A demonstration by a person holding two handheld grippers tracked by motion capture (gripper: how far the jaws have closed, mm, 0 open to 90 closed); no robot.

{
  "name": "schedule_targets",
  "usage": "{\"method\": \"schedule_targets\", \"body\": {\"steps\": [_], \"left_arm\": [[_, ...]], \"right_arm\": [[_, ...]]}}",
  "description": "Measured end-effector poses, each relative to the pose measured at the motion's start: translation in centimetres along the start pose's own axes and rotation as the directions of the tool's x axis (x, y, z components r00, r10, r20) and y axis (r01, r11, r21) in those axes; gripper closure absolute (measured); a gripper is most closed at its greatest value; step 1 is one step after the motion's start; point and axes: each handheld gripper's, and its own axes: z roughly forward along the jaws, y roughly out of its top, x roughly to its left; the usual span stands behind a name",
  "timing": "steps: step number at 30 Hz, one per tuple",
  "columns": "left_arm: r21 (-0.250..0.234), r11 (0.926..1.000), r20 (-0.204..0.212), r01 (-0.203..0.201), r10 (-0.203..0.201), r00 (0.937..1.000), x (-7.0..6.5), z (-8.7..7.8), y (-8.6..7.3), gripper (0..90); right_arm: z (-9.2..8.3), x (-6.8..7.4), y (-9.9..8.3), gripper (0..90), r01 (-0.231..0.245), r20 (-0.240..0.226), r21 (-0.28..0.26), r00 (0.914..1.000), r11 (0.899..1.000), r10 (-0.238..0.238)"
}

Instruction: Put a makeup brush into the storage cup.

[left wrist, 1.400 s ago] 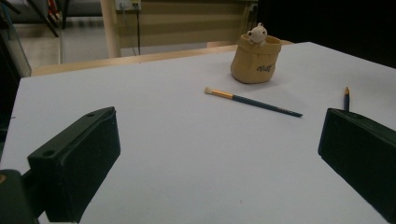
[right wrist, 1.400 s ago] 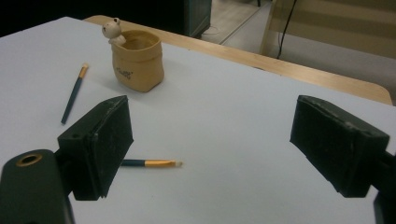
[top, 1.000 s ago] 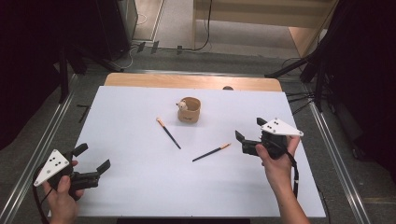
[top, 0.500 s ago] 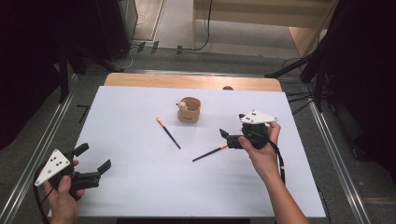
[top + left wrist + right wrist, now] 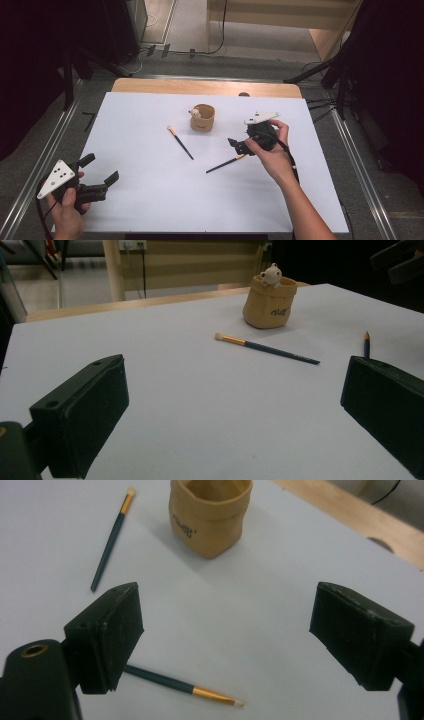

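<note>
Left gripper [image 5: 100, 172], held in the left hand [image 5: 67, 210], sits over the near left corner of the white table [image 5: 150, 200]. Its jaws stand wide apart with nothing between them; the left gripper view confirms bare tabletop in the gap.

Toward the centre, a first brush [image 5: 180, 143] lies flat: dark handle, gold ferrule, pale tip pointing to the far left. It is near the pouch but apart from it.

Behind centre stands a small tan pouch-shaped holder [image 5: 202, 118], upright, with a small white bear figure [image 5: 271, 275] at its rim. Dark script is printed on its side; in the left gripper view it appears to read "Wolff", though this is not certain.

Right of centre, a second brush [image 5: 226, 163] lies flat, its gold ferrule end toward the right gripper [image 5: 239, 145].

The right gripper, in the right hand [image 5: 270, 150], hovers just above that ferrule end. Its jaws are spread wide and grasp nothing; in the right gripper view the brush lies beneath the left jaw, tip pointing into the gap.
</note>
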Motion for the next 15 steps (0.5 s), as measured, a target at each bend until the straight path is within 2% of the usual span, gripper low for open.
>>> {"method": "schedule_targets", "body": {"steps": [2,3,4,8,9,11,15], "left_arm": [[0.000,1.0000,0.001,0.000,0.000,1.0000,0.0,0.0,0.0,0.0],[0.000,1.0000,0.001,0.000,0.000,1.0000,0.0,0.0,0.0,0.0],[0.000,1.0000,0.000,-0.001,0.001,1.0000,0.0,0.0,0.0,0.0],[0.000,1.0000,0.001,0.000,0.000,1.0000,0.0,0.0,0.0,0.0],[0.000,1.0000,0.002,0.000,0.000,1.0000,0.0,0.0,0.0,0.0],[0.000,1.0000,0.002,0.000,0.000,1.0000,0.0,0.0,0.0,0.0],[0.002,1.0000,0.002,0.000,0.000,1.0000,0.0,0.0,0.0,0.0]], "right_arm": [[0.1,0.0,0.1,14.2,0.000,-0.005,0.018,1.0000,1.000,0.000],[0.6,-0.1,0.3,14.6,0.001,-0.012,0.071,0.9999,0.997,0.000],[0.6,-0.1,0.3,14.8,0.001,-0.012,0.071,0.9999,0.997,0.000],[1.5,-0.3,0.5,16.4,0.011,-0.025,0.155,0.9997,0.988,-0.008],[1.9,-0.4,0.6,17.7,0.010,-0.038,0.192,0.9993,0.981,-0.003],[2.0,-0.4,0.6,18.0,0.010,-0.045,0.210,0.9990,0.978,0.000],[2.7,-0.3,0.8,19.0,0.036,-0.080,0.280,0.9967,0.959,-0.014]]}}
